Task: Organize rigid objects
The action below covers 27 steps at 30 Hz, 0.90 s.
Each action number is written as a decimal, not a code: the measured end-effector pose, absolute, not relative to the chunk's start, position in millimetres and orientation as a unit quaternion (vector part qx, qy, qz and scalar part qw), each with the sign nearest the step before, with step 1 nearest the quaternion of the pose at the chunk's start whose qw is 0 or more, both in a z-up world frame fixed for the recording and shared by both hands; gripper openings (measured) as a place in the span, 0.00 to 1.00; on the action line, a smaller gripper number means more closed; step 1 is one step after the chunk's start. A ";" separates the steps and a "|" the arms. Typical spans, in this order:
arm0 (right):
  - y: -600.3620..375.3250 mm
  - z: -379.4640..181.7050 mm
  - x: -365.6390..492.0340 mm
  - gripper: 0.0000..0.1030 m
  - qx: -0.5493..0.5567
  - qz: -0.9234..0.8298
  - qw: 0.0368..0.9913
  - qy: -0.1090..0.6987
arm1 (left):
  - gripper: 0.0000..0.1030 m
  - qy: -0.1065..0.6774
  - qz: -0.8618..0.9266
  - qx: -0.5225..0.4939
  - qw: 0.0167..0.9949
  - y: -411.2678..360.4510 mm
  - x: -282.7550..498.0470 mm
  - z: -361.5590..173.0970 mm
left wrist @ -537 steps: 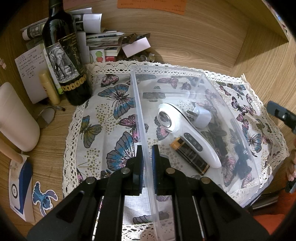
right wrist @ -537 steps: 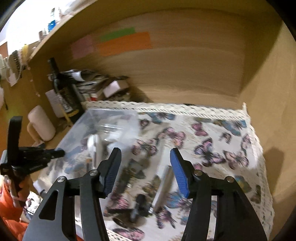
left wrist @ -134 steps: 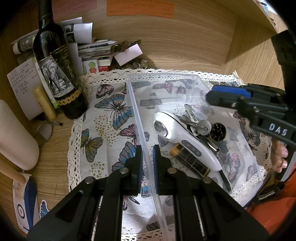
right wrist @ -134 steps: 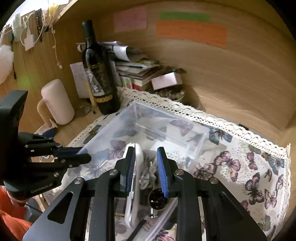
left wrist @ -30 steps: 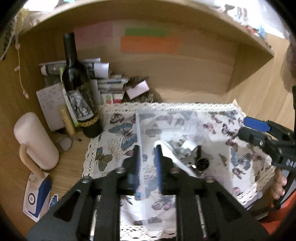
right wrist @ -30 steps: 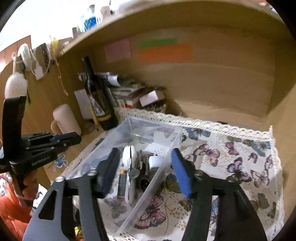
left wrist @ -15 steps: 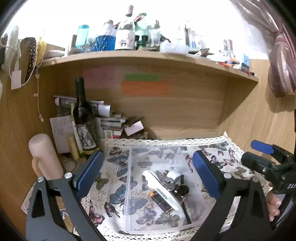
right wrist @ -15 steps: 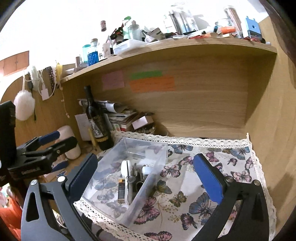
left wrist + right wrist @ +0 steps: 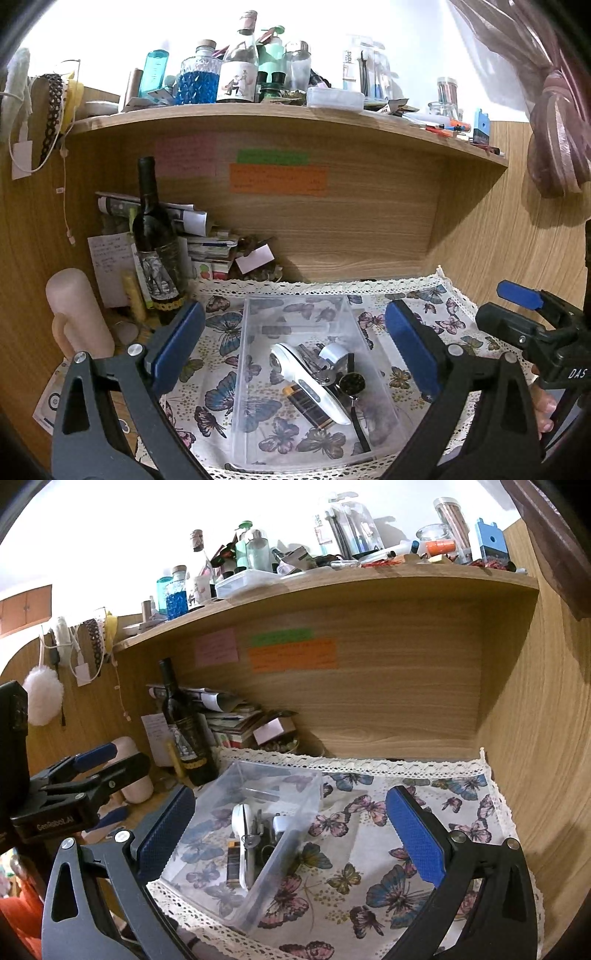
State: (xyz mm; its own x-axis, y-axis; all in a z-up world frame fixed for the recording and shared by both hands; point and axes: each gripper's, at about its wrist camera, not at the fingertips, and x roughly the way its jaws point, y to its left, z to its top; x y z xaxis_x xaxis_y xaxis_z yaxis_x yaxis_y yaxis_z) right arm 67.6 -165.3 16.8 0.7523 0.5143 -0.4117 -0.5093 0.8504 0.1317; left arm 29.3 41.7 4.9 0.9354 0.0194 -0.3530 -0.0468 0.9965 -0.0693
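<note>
Since a second ago you've let go on both sides and backed up and away: your left gripper (image 9: pixel 293 349) was pinched on the near wall of the clear bin (image 9: pixel 255 369) and now stands spread about as wide as it goes, holding nothing; your right gripper (image 9: pixel 288 830) went from half-spread to fully spread too, also empty. Nearest in front of your left tongs, between the two blue pads and below them, sits the bin on the butterfly cloth (image 9: pixel 417 314), with the white handheld device (image 9: pixel 306 376), the dark battery-like cylinder (image 9: pixel 304 402), a silver plug-shaped piece (image 9: pixel 332 352), a round black disc (image 9: pixel 352 382) and a thin dark stick (image 9: pixel 358 424) all lying inside it, touching or piled together toward the right half. From your right tongs the same bin lies ahead and left of centre, near the left pad; the cloth ahead and to the right of it shows no loose items. Left of the bin, beyond your left pad, stand the wine bottle (image 9: pixel 153 240) and the pale pink mug (image 9: pixel 77 314); behind them a paper stack (image 9: pixel 207 243) against the back panel, sticky notes (image 9: pixel 277 173) above, cluttered shelf (image 9: pixel 288 114) on top. Judgement: everything rigid looks binned and both tongs released, so the task reads as finished or nearly so; no item left to fetch that I can see.
</note>
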 end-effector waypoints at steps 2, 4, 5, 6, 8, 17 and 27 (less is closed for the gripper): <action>-164.7 16.7 67.8 1.00 0.005 0.273 0.936 0.222 | 0.98 0.178 0.017 -0.037 0.983 41.5 29.1 4.7; -163.6 16.0 68.3 1.00 0.003 0.276 0.935 0.223 | 0.98 0.176 0.017 -0.036 0.984 40.8 28.6 4.2; -163.1 15.7 68.4 1.00 0.001 0.276 0.935 0.223 | 0.98 0.176 0.017 -0.035 0.984 40.6 28.6 4.2; -162.5 15.7 68.2 1.00 0.000 0.276 0.935 0.223 | 0.98 0.176 0.017 -0.035 0.984 40.3 28.8 4.1; -161.7 15.4 68.2 1.00 -0.002 0.277 0.935 0.222 | 0.98 0.177 0.016 -0.033 0.983 40.0 29.0 3.5; -161.3 15.2 68.3 1.00 -0.001 0.276 0.935 0.222 | 0.98 0.178 0.014 -0.033 0.983 39.2 30.4 3.2; -161.4 15.2 68.6 1.00 0.002 0.274 0.936 0.222 | 0.99 0.176 0.010 -0.027 0.984 36.4 29.4 3.2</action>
State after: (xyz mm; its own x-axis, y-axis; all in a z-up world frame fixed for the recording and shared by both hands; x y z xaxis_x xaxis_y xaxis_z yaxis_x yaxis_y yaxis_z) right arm 68.6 -161.4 15.2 0.7513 0.5134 -0.4147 -0.5116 0.8500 0.1255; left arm 29.4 36.4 3.2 0.9381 0.0110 -0.3463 -0.0300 0.9983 -0.0494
